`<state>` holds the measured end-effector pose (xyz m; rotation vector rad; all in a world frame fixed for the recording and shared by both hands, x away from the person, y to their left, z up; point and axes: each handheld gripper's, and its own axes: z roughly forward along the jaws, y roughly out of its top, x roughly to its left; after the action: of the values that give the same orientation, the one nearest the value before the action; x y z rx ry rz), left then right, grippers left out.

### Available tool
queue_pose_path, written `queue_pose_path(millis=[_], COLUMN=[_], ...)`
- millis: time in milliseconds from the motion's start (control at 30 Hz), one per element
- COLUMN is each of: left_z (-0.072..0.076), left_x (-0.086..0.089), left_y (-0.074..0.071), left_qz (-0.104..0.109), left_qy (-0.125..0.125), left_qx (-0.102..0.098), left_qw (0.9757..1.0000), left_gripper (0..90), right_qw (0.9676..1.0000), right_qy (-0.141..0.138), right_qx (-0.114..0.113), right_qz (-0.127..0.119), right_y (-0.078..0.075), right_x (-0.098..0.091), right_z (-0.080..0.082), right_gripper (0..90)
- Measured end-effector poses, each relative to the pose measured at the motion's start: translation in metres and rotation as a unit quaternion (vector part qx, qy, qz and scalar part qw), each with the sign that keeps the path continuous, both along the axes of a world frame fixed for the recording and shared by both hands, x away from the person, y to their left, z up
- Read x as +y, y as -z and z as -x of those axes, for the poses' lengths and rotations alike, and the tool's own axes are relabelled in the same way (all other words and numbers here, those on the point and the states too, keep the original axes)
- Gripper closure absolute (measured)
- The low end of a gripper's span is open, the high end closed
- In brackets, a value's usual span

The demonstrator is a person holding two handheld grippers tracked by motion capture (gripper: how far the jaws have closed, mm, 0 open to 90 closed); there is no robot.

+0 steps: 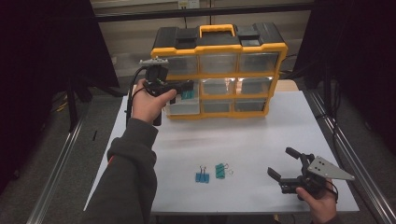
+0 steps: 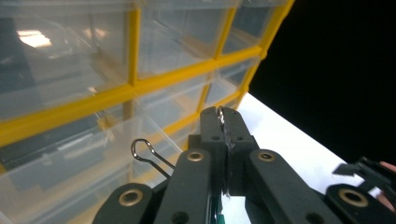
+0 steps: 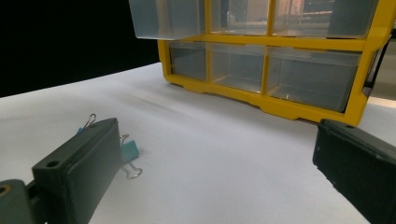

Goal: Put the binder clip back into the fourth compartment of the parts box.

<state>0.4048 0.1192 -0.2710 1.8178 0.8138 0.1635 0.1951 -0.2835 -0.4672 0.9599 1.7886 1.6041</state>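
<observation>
The organiser [image 1: 219, 70], a yellow-framed cabinet of clear drawers, stands at the far side of the white table [image 1: 261, 140]. The left gripper [image 1: 184, 91] is raised against the organiser's left column, over a middle drawer [image 1: 183, 106] that sticks out from the frame; its jaws are closed on a teal clip [image 1: 187, 94], pinching one wire handle while the other handle [image 2: 148, 156] pokes free beside the jaws. Two more clips lie well in front of the organiser, a blue one [image 1: 202, 177] and a greener one [image 1: 220, 171] just beside it. The right gripper [image 1: 286, 164] rests near the table's front edge, to the right of those clips, jaws spread wide and holding nothing. The job looks like dropping clips into the drawer. The hold is thin, only a wire loop, so the clip could swing or slip out before it clears the drawer wall. Released too soon, it would likely strike the drawer's rim and fall to the table. Pressing the jaws on the drawer front could push the drawer shut.
</observation>
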Motion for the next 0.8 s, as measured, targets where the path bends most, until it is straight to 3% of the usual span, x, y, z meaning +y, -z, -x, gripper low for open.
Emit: queue_pose_path(millis=[200,367,433,633,667,800], left_z=[-0.013,-0.023,-0.027,-0.032,-0.033,-0.033], left_x=[-0.002,-0.002,-0.002,-0.003,-0.005,-0.010], left_y=[0.004,0.007,0.010,0.015,0.017,0.022], left_qz=[-0.008,-0.024,-0.020,-0.032,-0.022,-0.030], left_qy=[-0.022,-0.042,-0.055,-0.060,-0.058,-0.055], left_qx=[-0.003,-0.023,-0.023,-0.027,-0.025,-0.025], left_qw=[0.9997,0.9986,0.9980,0.9973,0.9978,0.9977], left_gripper=[89.4,89.4,89.4,89.3,89.3,89.3], right_qw=[1.0000,1.0000,1.0000,1.0000,1.0000,1.0000], right_qy=[-0.003,-0.003,-0.003,-0.006,-0.006,-0.005], right_qx=[0.000,-0.001,-0.001,-0.002,-0.002,-0.002], right_qz=[0.000,-0.001,-0.001,0.001,-0.001,-0.001], right_y=[0.000,0.000,0.000,0.000,0.000,0.000], right_x=[0.000,0.000,0.000,0.000,-0.001,-0.001], right_z=[0.000,0.000,0.000,0.000,0.000,0.000], right_gripper=[0.6,0.6,0.6,0.6,0.6,0.6])
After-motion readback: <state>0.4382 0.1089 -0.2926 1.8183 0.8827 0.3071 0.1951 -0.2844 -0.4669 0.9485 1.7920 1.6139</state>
